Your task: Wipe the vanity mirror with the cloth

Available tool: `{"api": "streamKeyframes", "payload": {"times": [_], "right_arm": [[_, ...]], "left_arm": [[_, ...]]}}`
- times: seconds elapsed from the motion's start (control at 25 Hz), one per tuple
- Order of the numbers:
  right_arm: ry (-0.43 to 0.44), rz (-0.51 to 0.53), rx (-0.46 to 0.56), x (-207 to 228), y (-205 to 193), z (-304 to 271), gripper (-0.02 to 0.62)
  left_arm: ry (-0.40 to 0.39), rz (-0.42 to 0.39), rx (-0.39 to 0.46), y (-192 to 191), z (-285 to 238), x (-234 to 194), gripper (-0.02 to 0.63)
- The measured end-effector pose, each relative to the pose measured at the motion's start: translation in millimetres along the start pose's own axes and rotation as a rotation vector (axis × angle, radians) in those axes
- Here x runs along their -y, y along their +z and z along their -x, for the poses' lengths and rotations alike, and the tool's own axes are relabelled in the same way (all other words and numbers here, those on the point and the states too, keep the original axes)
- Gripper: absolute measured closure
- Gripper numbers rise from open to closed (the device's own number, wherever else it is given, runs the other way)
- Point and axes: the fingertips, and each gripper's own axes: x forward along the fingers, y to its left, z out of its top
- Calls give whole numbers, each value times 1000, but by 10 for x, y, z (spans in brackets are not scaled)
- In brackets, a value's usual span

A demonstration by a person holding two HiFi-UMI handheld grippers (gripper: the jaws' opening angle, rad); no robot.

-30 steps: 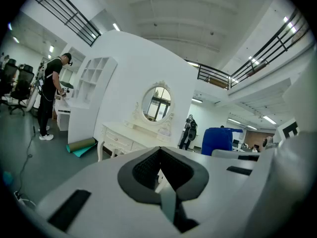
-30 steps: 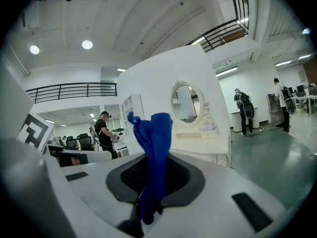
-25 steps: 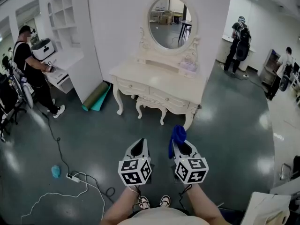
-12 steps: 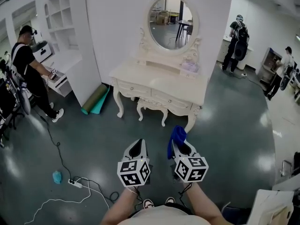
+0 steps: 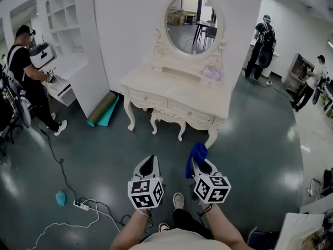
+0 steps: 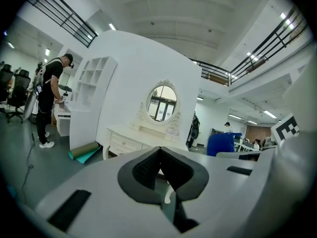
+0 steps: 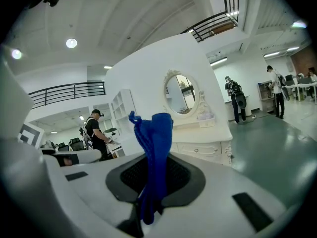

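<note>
Blue cloth [image 5: 197,152]: bunched into a narrow fold and clamped between the jaws of the right gripper [image 5: 198,163]. Its free end stands up past the jaw tips and a short tail hangs below them.

Left gripper [image 5: 150,160]: jaws closed together at the tips, with nothing between them. It is held just left of the right gripper, at about the same height over the floor [image 5: 250,139].

Vanity mirror [image 5: 191,24]: oval, in a carved cream frame, upright at the far edge of the bench [image 5: 171,95]. It is well apart from both grippers and reflects chairs and windows.

Bench: cream dressing table with curved legs and drawers, set against a white wall panel. A small pale item rests at its far right; it cannot be identified.

Floor: dark green and glossy. A rolled green mat [image 5: 102,108] lies to the left of the bench. A white cable and power strip [image 5: 80,205] lie near left, beside a small teal object [image 5: 61,198].

Persons: one in black [image 5: 23,69] at a white counter, far left; two more [image 5: 263,38] at the far right.
</note>
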Motion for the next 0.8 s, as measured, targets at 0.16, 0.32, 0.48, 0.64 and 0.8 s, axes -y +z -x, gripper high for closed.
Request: {"api": "streamKeyframes", "payload": {"times": [0.16, 0.32, 0.48, 0.64, 0.8], "right_arm": [[12, 1, -17, 39, 17, -273, 529], [30, 2, -21, 110, 135, -621, 529], [46, 25, -12, 238, 347, -949, 529], [58, 19, -20, 442, 525, -1299, 529], [65, 23, -25, 661, 734, -1601, 529]], "left_arm": [[15, -6, 4, 35, -185, -106, 601], [57, -30, 16, 161, -434, -258, 601], [83, -32, 24, 322, -779, -319, 601], [98, -42, 21, 436, -1157, -314, 601], [114, -40, 14, 540, -1540, -304, 601]]}}
